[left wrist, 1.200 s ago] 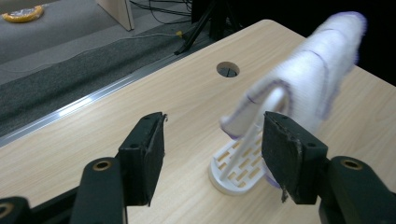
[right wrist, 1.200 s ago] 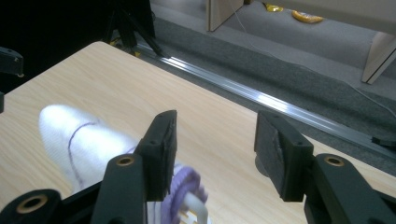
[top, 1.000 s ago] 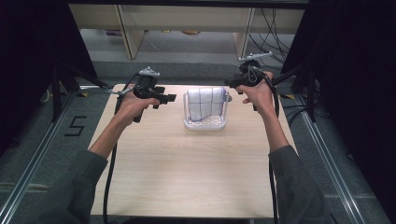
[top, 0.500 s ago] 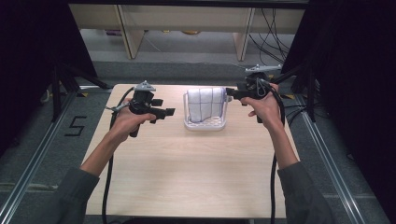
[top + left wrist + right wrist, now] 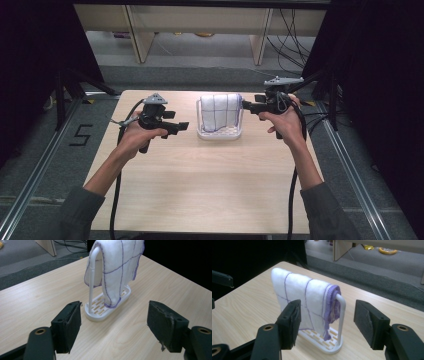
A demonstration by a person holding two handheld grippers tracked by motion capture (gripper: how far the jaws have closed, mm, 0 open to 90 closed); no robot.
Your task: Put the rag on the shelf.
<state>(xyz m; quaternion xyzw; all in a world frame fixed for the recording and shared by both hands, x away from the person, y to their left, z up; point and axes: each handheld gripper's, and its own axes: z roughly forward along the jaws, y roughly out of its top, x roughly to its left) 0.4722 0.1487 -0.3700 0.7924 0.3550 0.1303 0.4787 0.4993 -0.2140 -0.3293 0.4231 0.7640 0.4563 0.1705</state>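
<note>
A white cloth with purple grid lines [image 5: 220,111] [image 5: 117,267] [image 5: 304,305] hangs over a white plastic rack [image 5: 218,134] [image 5: 93,313] [image 5: 340,315] at the back middle of the table. My left gripper [image 5: 181,126] [image 5: 113,323] is open, a short way left of the rack, its jaws pointing at it with nothing between them. My right gripper [image 5: 246,106] [image 5: 325,321] is open too, close to the rack's right end, its jaws framing the rack's post and the cloth's bunched edge without touching.
The light wooden table [image 5: 200,190] has a wide bare stretch in front of the rack. Metal rails [image 5: 30,185] run along both sides on the grey floor. Wooden furniture legs [image 5: 135,35] and cables [image 5: 290,25] stand behind the table.
Both grippers have shifted slightly: the left one dropped toward me and sits a little lower left of the rack, the right one stays at the rack's right end. Both remain open.
</note>
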